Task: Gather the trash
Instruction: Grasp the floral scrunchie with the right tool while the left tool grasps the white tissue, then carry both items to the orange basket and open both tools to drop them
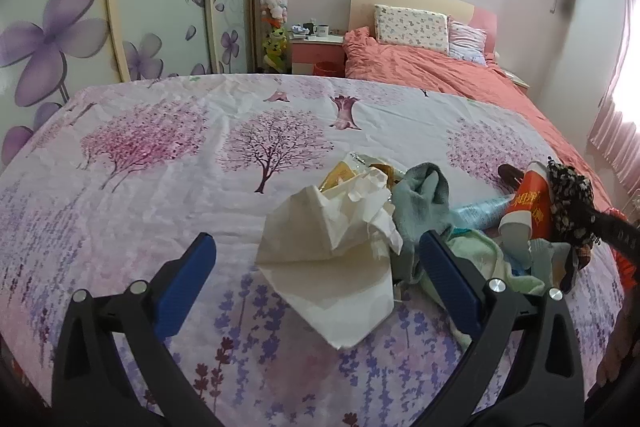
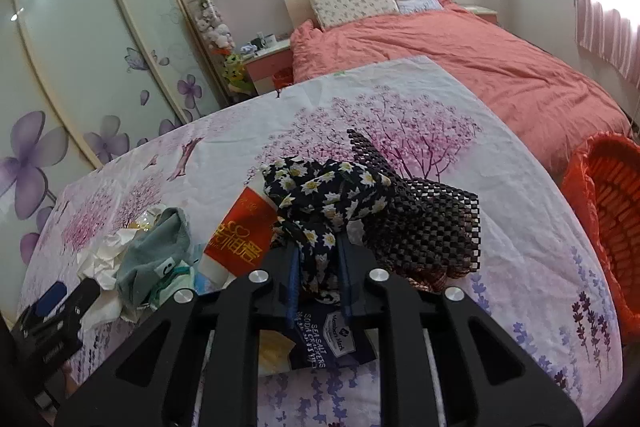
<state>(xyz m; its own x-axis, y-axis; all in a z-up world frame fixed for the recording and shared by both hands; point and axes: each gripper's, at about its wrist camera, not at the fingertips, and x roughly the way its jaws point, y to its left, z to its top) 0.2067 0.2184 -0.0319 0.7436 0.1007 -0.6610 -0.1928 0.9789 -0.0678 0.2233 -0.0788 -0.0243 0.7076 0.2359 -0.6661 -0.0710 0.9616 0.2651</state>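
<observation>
A heap of litter and cloth lies on the floral-sheeted table (image 1: pixel 160 187). My left gripper (image 1: pixel 316 247) is open, its blue fingers either side of a crumpled white tissue (image 1: pixel 332 259). Beside it lie a grey-green sock (image 1: pixel 420 199), a yellow wrapper (image 1: pixel 340 173) and an orange-red tube (image 1: pixel 524 207). My right gripper (image 2: pixel 318 251) is shut on a black daisy-print cloth (image 2: pixel 320 195), which rests against a black mesh mat (image 2: pixel 424 223). A navy cracker packet (image 2: pixel 332 335) lies under the right gripper. The tube (image 2: pixel 240 231), sock (image 2: pixel 156 251) and tissue (image 2: pixel 104 259) show there too.
An orange-red basket (image 2: pixel 600 219) stands to the right of the table. A bed with a coral duvet (image 2: pixel 460 67) lies beyond. A flower-painted wardrobe (image 1: pixel 80 27) is at left, a bedside table (image 1: pixel 316 47) with mugs at the back.
</observation>
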